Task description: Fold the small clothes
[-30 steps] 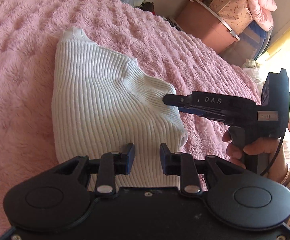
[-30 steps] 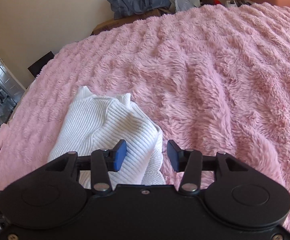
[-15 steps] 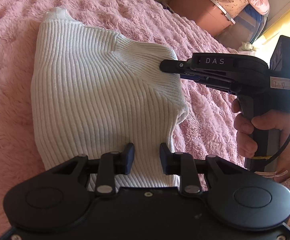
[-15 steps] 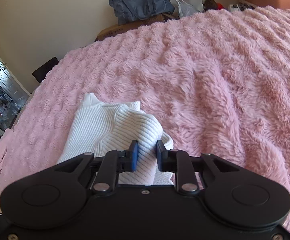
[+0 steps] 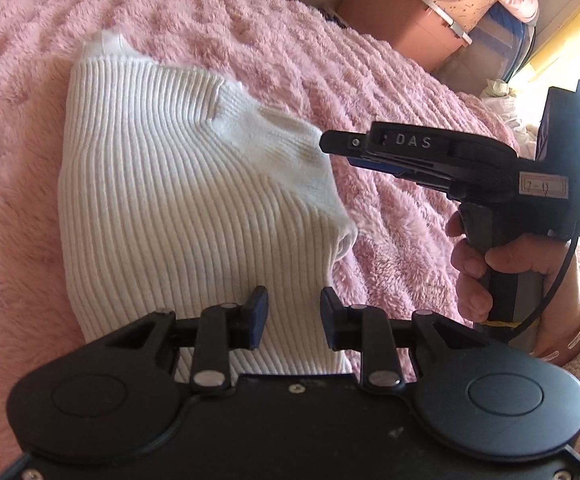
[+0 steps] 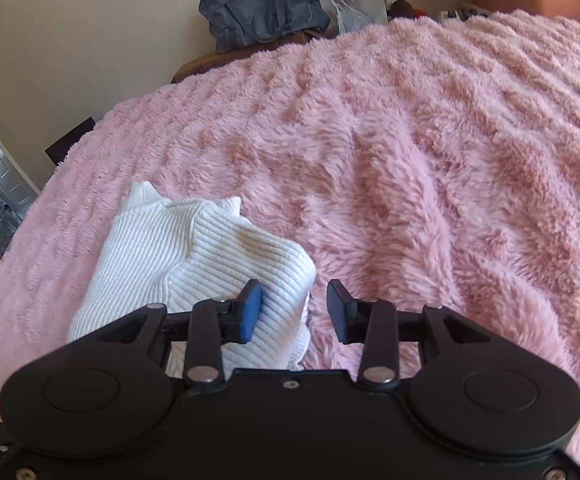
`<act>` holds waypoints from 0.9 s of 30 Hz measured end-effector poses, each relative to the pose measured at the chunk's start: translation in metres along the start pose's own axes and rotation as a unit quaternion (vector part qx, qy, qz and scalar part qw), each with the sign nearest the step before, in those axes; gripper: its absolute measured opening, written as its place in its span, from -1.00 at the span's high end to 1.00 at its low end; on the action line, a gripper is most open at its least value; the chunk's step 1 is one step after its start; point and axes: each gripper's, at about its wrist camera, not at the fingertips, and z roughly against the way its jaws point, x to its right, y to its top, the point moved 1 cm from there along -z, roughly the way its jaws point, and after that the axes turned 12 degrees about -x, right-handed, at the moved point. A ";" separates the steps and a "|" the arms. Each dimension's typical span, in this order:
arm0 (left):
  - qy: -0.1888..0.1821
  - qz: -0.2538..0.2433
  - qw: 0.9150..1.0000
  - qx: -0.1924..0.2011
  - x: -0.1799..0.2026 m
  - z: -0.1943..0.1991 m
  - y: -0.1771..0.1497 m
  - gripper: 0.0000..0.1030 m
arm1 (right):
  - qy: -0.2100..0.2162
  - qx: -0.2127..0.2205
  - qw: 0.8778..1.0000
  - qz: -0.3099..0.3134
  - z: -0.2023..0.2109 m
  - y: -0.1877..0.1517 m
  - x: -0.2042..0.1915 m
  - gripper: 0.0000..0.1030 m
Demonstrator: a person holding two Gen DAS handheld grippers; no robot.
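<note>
**Folded sweater let go on the bed**

Left wrist view: the white ribbed sweater (image 5: 194,216) lies folded on the pink fuzzy blanket (image 5: 389,216); the left gripper (image 5: 293,314) hovers over its near edge, fingers apart, gripping nothing; the right gripper (image 5: 327,142) points at the fold's far corner.

Right wrist view: the right gripper (image 6: 294,308) has just been opening; its fingers are apart, the sweater (image 6: 194,264) lying below them, unpinched.

Judgement: a fold seems just finished; next calls for another fold or smoothing.
</note>
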 end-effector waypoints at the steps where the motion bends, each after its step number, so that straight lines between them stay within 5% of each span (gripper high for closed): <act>1: 0.001 0.000 1.000 0.014 0.000 0.010 0.002 0.44 | 0.002 0.010 1.000 0.007 0.009 0.000 -0.003 0.25; 9: 0.065 0.033 0.993 0.096 -0.024 0.059 0.016 0.35 | 0.047 0.020 0.993 0.104 0.051 -0.022 -0.049 0.25; 15: 0.089 0.061 0.992 0.073 -0.042 0.038 0.014 0.35 | 0.037 -0.016 0.992 0.120 0.028 -0.047 -0.057 0.35; 27: 0.071 0.065 0.992 0.080 -0.051 0.026 0.004 0.27 | -0.001 -0.038 0.993 0.114 0.002 -0.059 -0.042 0.44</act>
